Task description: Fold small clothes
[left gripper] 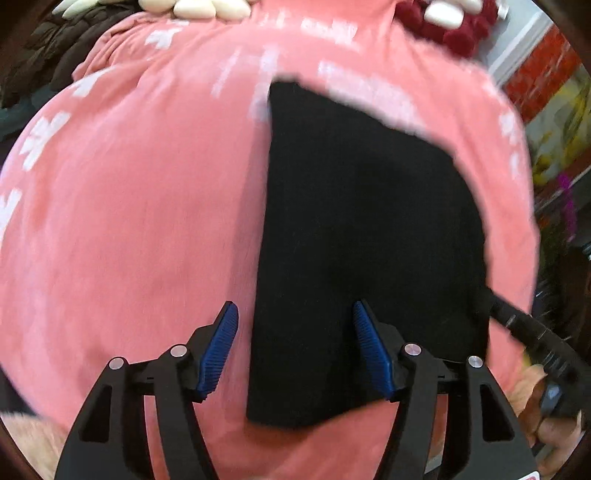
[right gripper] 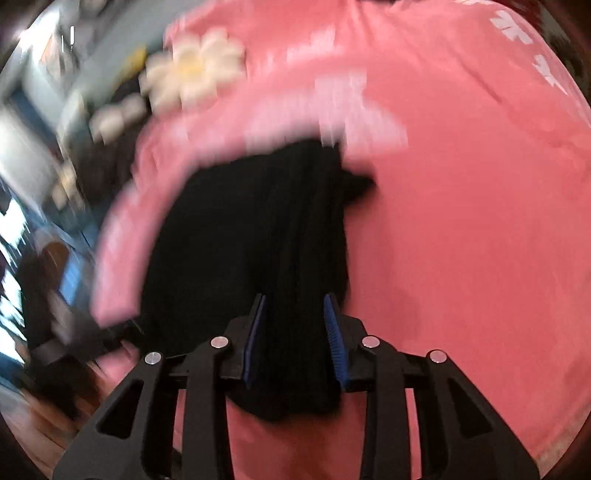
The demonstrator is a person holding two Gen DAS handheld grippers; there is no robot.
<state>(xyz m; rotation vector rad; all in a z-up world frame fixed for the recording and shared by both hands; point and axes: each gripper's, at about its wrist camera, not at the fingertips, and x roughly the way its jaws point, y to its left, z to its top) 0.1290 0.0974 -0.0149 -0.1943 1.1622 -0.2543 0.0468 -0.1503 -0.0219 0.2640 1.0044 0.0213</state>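
A black garment [left gripper: 362, 229] lies folded flat on a pink blanket [left gripper: 129, 221] with white flower prints. My left gripper [left gripper: 293, 314] is open above the garment's near left edge, its blue pads [left gripper: 221, 347] apart and holding nothing. In the right wrist view the same black garment [right gripper: 240, 240] is bunched between the blue pads [right gripper: 334, 339] of my right gripper [right gripper: 293, 306], which is shut on a thick fold of it. The right gripper's body also shows at the right edge of the left wrist view [left gripper: 535, 343]. The right wrist view is blurred by motion.
White and dark red plush flower cushions [left gripper: 443, 22] lie at the far edge of the blanket; one daisy-shaped cushion [right gripper: 192, 70] shows in the right wrist view. A dark quilted item [left gripper: 48, 55] sits at the far left. The blanket's edge [right gripper: 110, 258] drops off to a room floor.
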